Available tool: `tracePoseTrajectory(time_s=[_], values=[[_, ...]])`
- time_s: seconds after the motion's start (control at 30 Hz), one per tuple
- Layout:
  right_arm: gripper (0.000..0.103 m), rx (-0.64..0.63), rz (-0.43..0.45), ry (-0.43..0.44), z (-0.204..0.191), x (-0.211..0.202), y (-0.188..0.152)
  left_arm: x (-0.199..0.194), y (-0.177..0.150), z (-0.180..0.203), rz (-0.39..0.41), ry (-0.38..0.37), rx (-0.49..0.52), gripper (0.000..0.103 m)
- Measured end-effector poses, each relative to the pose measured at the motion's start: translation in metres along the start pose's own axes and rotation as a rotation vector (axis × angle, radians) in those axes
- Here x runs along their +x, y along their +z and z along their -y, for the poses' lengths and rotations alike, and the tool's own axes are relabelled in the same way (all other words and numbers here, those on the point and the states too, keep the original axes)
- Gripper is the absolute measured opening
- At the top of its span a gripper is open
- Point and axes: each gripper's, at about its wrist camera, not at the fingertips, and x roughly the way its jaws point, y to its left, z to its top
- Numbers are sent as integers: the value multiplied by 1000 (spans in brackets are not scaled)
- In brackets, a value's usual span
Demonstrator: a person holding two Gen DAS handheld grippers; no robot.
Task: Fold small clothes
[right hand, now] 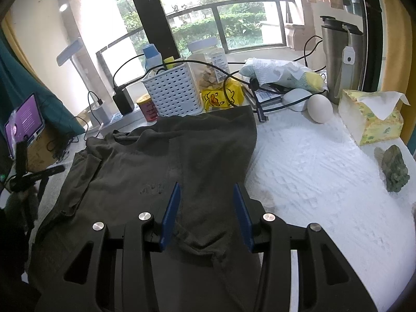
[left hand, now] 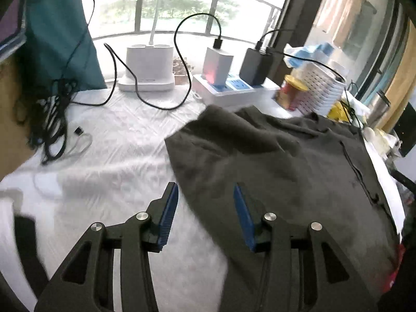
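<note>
White basket holds a yellow item — beside the shirt.

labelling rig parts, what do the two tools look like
Both match: the left tool and right tool have matte black linkage arms with triangular cut-outs, round silver pivot pins, and flat ribbed blue pads on the fingers. No cables, markings or sleeves show.

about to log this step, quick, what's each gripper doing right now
Left gripper: open, holding nothing, over the edge of the dark shirt.
Right gripper: open, holding nothing, over the shirt.
</note>
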Motion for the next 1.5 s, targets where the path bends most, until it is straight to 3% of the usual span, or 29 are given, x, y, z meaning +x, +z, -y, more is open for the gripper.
tracePoseTrajectory(time_s=[0.13,0.23,0.27,0.4,0.53,0.7,0.83,1.13,1.4,1.5], values=[[42,6,-9,-13,2,2,1,27,8,-4,-39,26,10,46],[42,8,-15,-25,4,3,2,31,6,-5,-27,60,50,5],[42,8,-16,-27,4,3,2,30,8,-5,-29,58,51,4],[42,5,-24,-30,3,6,3,10,5,-11,-10,137,102,4],[42,-1,-36,-22,0,13,3,-1,0,-21,-18,134,99,4],[42,-21,-46,-12,-8,18,2,-1,-2,-28,-10,94,8,6],[42,-22,-50,-26,-6,14,-2,-20,-6,-20,28,38,-37,39],[42,18,-97,-132,26,5,-26,-34,-61,12,-98,-41,-24,40],[42,26,-144,-131,30,16,-36,-40,-84,34,-123,8,19,40],[42,-55,-159,-170,17,21,-35,-42,-91,45,-109,31,104,36]])
